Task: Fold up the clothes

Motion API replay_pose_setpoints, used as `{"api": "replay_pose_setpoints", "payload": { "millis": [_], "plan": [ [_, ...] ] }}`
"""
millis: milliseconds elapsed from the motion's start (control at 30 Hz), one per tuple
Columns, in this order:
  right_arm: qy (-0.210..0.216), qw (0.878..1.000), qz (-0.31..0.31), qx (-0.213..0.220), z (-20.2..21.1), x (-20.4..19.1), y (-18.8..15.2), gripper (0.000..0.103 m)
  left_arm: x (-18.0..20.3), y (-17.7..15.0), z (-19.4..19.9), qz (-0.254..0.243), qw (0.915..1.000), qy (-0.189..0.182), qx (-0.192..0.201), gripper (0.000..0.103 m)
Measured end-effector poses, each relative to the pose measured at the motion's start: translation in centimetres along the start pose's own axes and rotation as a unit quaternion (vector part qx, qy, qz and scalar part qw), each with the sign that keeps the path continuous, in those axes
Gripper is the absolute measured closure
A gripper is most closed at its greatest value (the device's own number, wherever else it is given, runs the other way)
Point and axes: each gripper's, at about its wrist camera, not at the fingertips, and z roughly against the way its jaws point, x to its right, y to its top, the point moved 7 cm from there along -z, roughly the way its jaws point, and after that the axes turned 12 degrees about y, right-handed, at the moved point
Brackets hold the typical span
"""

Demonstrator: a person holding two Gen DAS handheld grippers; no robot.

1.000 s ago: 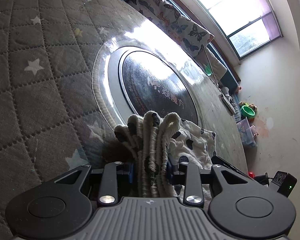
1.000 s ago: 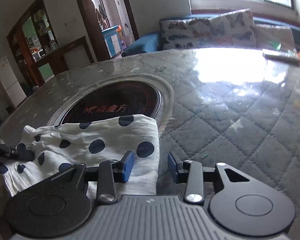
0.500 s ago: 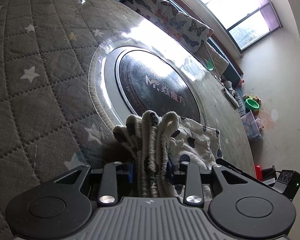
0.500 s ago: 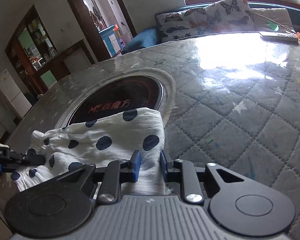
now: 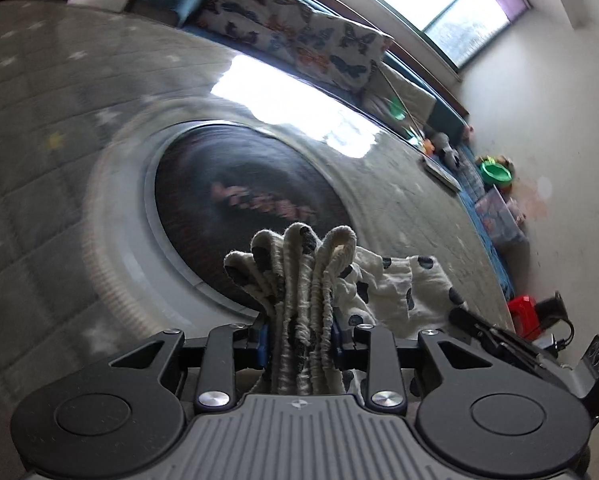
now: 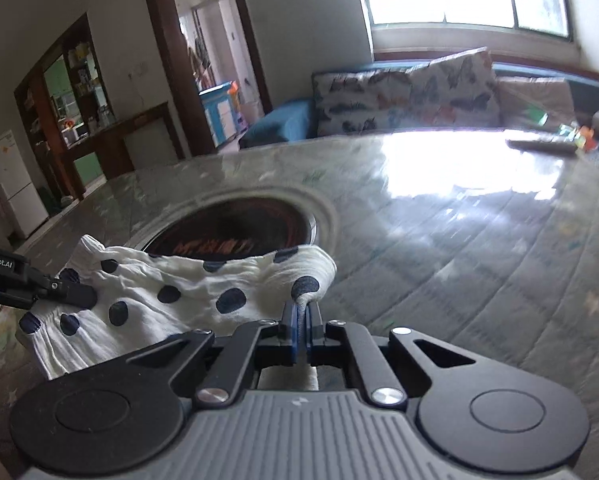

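The left gripper (image 5: 299, 336) is pinching bunched folds of the white, navy-dotted crinkled cotton garment (image 6: 171, 300); the right gripper (image 6: 302, 320) is clamping its corner.

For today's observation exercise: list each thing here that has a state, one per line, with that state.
White cloth with dark blue dots: bunched, held at two ends above the table.
Left gripper: shut on the gathered folds.
Right gripper: shut on a corner.
Round dark cooktop: uncovered.

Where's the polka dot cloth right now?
The cloth hangs between both grippers at the near table edge, just in front of the round black hotplate: left gripper bunches one end, right gripper pinches the other.
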Motion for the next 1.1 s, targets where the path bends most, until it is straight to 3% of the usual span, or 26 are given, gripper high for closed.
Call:
{"api": "replay_pose_setpoints", "payload": {
  "millis": [233, 467, 767, 1100],
  "plan": [
    [-0.049, 0.998, 0.018, 0.027, 2.8, 2.1, 2.1, 0.100, 6.6, 2.3, -2.4, -0.055, 0.9980, -0.030, -0.003, 0.072],
    [-0.120, 0.991, 0.019, 0.047, 5.9, 6.5, 4.0, 0.100, 13.5, 4.1, -6.7, -0.102, 0.9935, -0.048, -0.017, 0.072],
    [-0.222, 0.974, 0.015, 0.046, 8.5, 13.9, 5.4, 0.100, 21.7, 5.5, -12.5, -0.155, 0.9848, -0.071, -0.034, 0.072],
    [-0.296, 0.954, -0.008, 0.042, 9.1, 20.0, 5.1, 0.100, 27.4, 6.1, -17.4, -0.181, 0.9791, -0.080, -0.047, 0.072]
  ]
}}
